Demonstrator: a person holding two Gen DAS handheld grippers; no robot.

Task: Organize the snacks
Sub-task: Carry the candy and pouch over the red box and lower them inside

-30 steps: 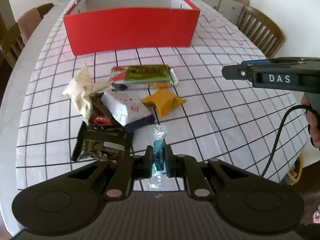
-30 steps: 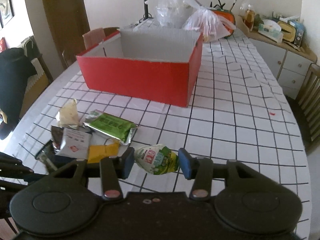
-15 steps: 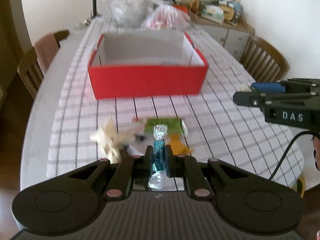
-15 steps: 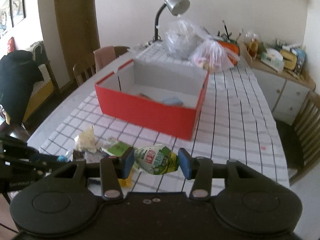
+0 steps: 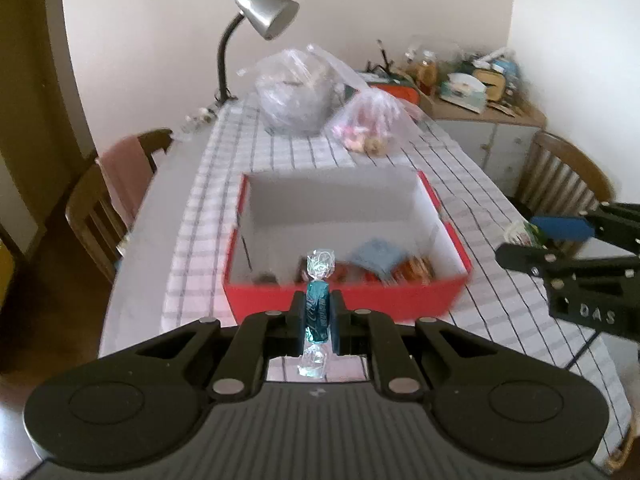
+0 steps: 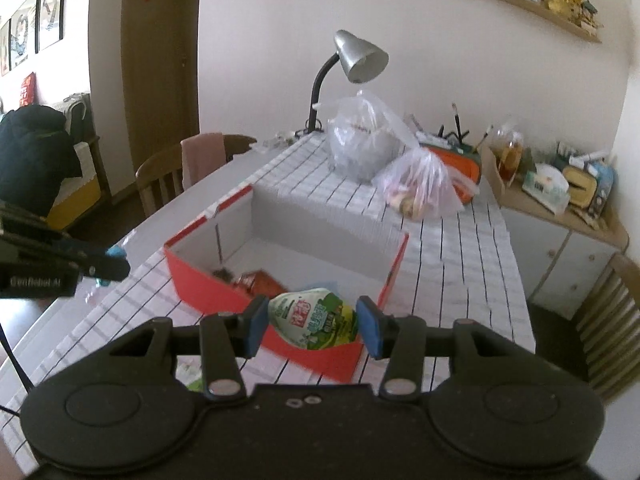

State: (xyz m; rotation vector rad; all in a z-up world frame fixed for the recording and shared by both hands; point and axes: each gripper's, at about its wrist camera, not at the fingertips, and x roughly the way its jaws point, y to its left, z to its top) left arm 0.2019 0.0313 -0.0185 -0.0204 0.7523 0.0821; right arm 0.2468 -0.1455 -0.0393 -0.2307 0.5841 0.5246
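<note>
table (image 5: 472, 184): we see its checked cloth | box (image 5: 344, 300): red, open, mid-table, snacks inside | right gripper (image 6: 312, 322): we clamp a green pouch (image 6: 314, 320) above the box's near wall | left gripper (image 5: 318, 316): we pinch a teal candy (image 5: 318, 312) before the box

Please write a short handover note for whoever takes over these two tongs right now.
Left tongs: shut on a blue wrapped candy, in front of the red box.
Right tongs: shut on a green and white snack pouch, by the box's near edge.
Box: open on the checked tablecloth, with a few snacks already inside.
Done: both items picked up and brought to the box.
Left: drop both in. At least one green packet shows on the cloth under the right tongs; any others are out of view.
</note>
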